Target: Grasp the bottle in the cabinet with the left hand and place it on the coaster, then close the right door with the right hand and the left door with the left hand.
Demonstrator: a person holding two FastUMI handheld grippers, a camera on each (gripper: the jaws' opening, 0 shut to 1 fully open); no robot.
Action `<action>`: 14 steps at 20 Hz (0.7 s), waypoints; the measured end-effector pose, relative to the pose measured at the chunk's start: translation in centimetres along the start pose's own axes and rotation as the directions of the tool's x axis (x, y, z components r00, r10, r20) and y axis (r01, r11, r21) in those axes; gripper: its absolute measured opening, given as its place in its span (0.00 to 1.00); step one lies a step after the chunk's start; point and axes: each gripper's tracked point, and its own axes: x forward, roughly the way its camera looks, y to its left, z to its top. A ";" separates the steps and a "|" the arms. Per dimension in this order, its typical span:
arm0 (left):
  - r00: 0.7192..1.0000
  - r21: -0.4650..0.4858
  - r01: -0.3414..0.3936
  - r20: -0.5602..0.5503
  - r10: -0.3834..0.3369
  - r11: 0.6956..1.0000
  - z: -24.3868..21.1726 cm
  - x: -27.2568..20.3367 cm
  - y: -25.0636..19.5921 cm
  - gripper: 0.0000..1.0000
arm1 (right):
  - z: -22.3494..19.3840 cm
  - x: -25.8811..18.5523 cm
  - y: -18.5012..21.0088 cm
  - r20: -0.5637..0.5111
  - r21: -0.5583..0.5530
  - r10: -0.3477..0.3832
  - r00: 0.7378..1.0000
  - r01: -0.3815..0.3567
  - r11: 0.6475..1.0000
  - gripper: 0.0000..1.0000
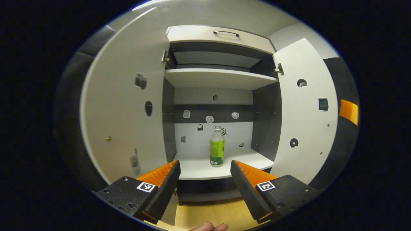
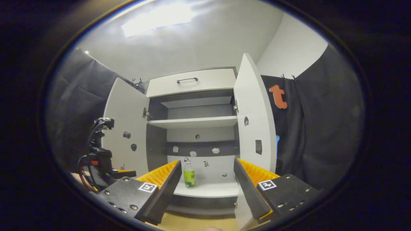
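In front of both grippers we saw the cabinet (image 1: 221, 78) with its two doors swung open. In the left gripper view the left door (image 1: 125, 106) stood wide at one side and the right door (image 1: 305, 109) at the other, and small stickers dotted the doors and the back wall. Nothing stood between the left gripper (image 1: 205, 179) and the lower shelf (image 1: 199, 170); its jaws were spread wide, holding nothing, well short of the shelf edge. A fingertip (image 1: 208, 227) showed at the bottom of that view, over a wooden surface (image 1: 208, 211).

The bottle (image 1: 217, 146), clear with a green label and a pale cap, stood upright alone near the middle of the lower shelf, apart from both side walls. The upper shelf (image 1: 218, 77) carried nothing we could see, and above it sat a drawer front (image 1: 218, 34) with a dark handle (image 1: 226, 33).

From the right gripper view we saw the cabinet from farther off and from the right, with the bottle (image 2: 189, 173) between the fingers of the right gripper (image 2: 207, 183), which was also wide open and holding nothing. That view also took in the left gripper's body and cables (image 2: 99, 154) beside the left door (image 2: 125, 128), the right door (image 2: 253, 122) edge-on, and dark cloth (image 2: 321, 128) behind.
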 end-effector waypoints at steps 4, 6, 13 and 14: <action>0.999 0.016 0.041 0.003 -0.041 0.999 -1.3 8.2 -1.2 0.99 | -2.1 2.5 -1.5 -0.051 -0.050 -0.089 0.995 0.086 0.995 0.96; 0.998 0.017 0.069 -0.003 -0.069 0.997 -2.1 12.5 -2.2 0.99 | -3.0 3.1 -2.5 -0.075 -0.072 -0.130 0.989 0.124 0.990 0.99; 0.999 0.022 0.043 -0.005 -0.043 0.999 -4.1 23.1 -3.2 0.99 | -5.0 3.3 -4.9 -0.136 -0.139 -0.226 0.965 0.207 0.968 0.98; 1.000 0.027 0.031 -0.006 -0.031 0.999 -4.4 24.1 -3.0 0.99 | -5.2 3.0 -5.1 -0.145 -0.147 -0.236 0.961 0.214 0.966 0.99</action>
